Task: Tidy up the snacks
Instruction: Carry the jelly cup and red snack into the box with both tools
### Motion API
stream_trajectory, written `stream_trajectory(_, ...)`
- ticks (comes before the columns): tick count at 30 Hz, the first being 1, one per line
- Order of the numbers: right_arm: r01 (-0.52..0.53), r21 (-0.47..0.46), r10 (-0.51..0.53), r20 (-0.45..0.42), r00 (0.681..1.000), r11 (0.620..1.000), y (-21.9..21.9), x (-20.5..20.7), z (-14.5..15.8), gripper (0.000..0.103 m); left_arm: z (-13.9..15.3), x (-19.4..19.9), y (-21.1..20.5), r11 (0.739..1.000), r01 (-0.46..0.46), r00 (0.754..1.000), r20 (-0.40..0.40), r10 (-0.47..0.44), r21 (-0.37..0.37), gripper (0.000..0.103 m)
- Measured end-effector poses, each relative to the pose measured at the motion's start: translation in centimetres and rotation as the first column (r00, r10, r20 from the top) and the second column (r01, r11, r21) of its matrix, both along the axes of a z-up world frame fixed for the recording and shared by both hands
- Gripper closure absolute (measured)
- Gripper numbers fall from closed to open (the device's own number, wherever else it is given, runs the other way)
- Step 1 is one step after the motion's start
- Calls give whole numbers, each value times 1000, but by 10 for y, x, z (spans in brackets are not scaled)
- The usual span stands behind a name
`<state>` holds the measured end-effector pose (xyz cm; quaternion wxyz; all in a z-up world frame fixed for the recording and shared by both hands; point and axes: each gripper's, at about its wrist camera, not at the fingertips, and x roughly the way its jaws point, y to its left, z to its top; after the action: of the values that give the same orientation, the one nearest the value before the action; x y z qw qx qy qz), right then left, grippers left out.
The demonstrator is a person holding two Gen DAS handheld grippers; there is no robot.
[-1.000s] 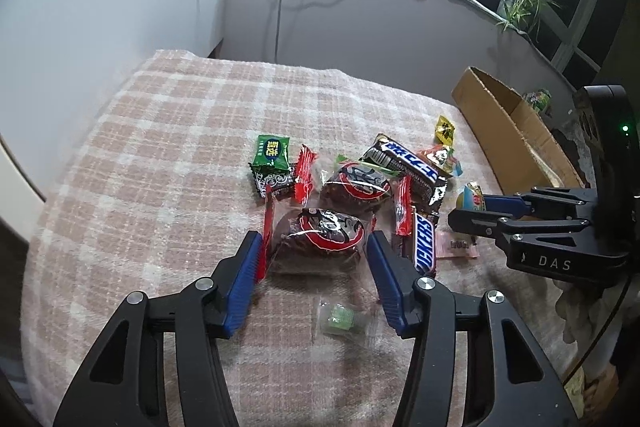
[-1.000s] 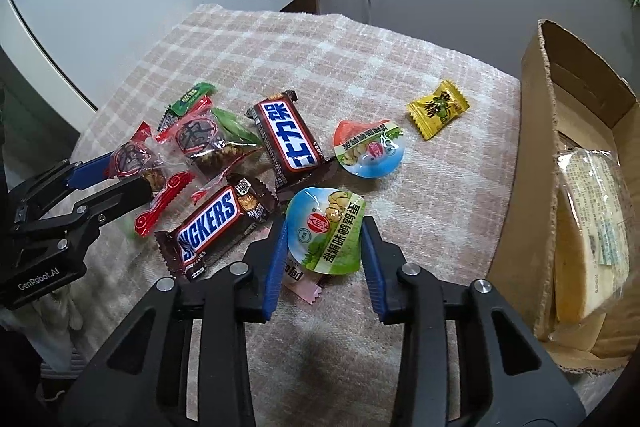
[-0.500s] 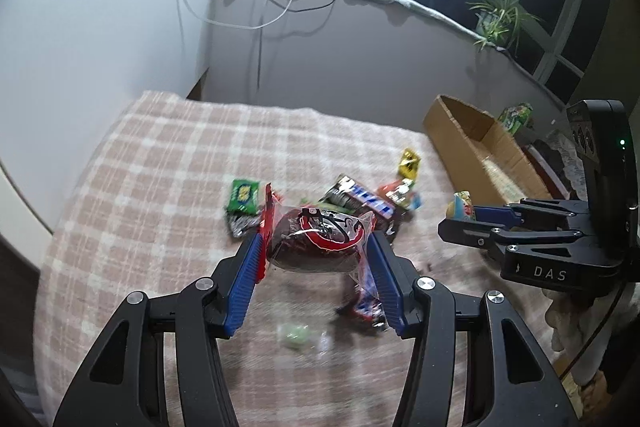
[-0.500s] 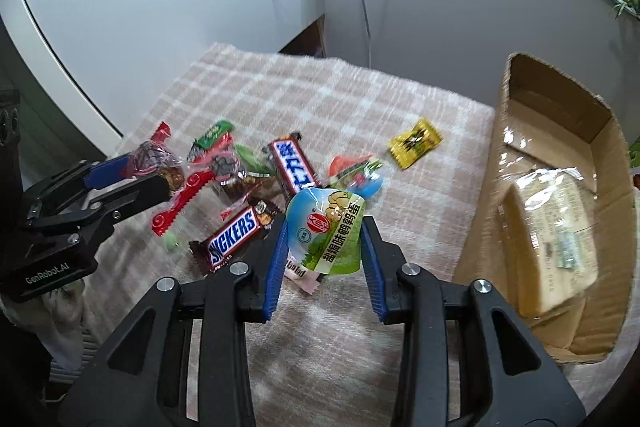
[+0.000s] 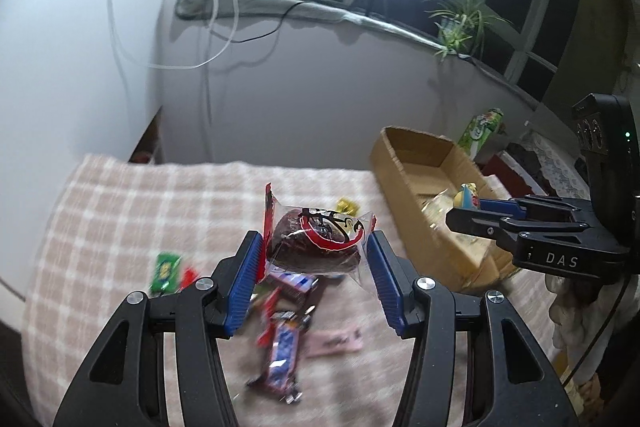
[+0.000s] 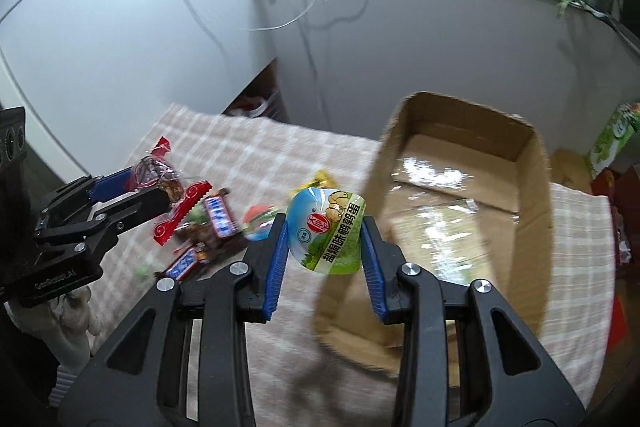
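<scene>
My left gripper (image 5: 316, 247) is shut on a clear-wrapped brown cake with red print (image 5: 316, 241) and holds it high above the checked cloth (image 5: 120, 227). My right gripper (image 6: 324, 235) is shut on a green and blue egg snack pack (image 6: 326, 229) and holds it in the air just left of the open cardboard box (image 6: 536, 163). The box also shows in the left wrist view (image 5: 400, 163), with the right gripper (image 5: 466, 205) over it. The left gripper with its cake shows in the right wrist view (image 6: 154, 183). A clear-wrapped pale cake (image 6: 432, 227) lies in the box.
Loose snacks lie on the cloth: a Snickers bar (image 5: 282, 351), a green packet (image 5: 164, 269), a pink wrapper (image 5: 336, 341), a yellow packet (image 5: 347, 206), a blue bar (image 6: 218, 217). A green carton (image 5: 478, 131) stands behind the box. White wall and cables lie beyond.
Both grippers have risen from the cloth with their snacks. The right gripper has moved right to the box's left wall. The left gripper has lifted the cake clear of the pile.
</scene>
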<state>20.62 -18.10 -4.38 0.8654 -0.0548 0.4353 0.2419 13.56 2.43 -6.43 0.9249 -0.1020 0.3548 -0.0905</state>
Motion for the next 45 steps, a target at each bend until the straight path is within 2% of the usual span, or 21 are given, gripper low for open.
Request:
stream_trajectory(13, 123, 22, -122, -22, 992, 992, -63, 50, -3, 66, 13, 57, -70, 994, 106, 994, 21, -106, -6, 50)
stream_trajectory(25, 177, 0, -177, -54, 983, 984, -91, 93, -26, 66, -9, 106, -120, 987, 157, 987, -36, -156, 28, 50)
stream_trajectory(37, 197, -18, -198, -75, 977, 980, -97, 115, -41, 66, -26, 121, -140, 981, 186, 980, -77, -181, 62, 50)
stream_trajectory(40, 196, -27, -197, -70, 978, 980, -97, 114, -41, 58, -27, 122, -142, 979, 191, 979, -79, -186, 66, 49)
stream_trajectory(42, 202, -36, -204, -58, 977, 979, -96, 113, -40, 49, -27, 123, -143, 979, 196, 978, -80, -191, 64, 47)
stream_trajectory(44, 209, -32, -211, -50, 976, 977, -97, 112, -38, 41, -27, 123, -145, 977, 203, 976, -89, -197, 62, 41)
stream_trajectory(45, 213, -33, -215, -45, 976, 976, -97, 112, -37, 36, -27, 123, -146, 977, 205, 976, -89, -200, 62, 35)
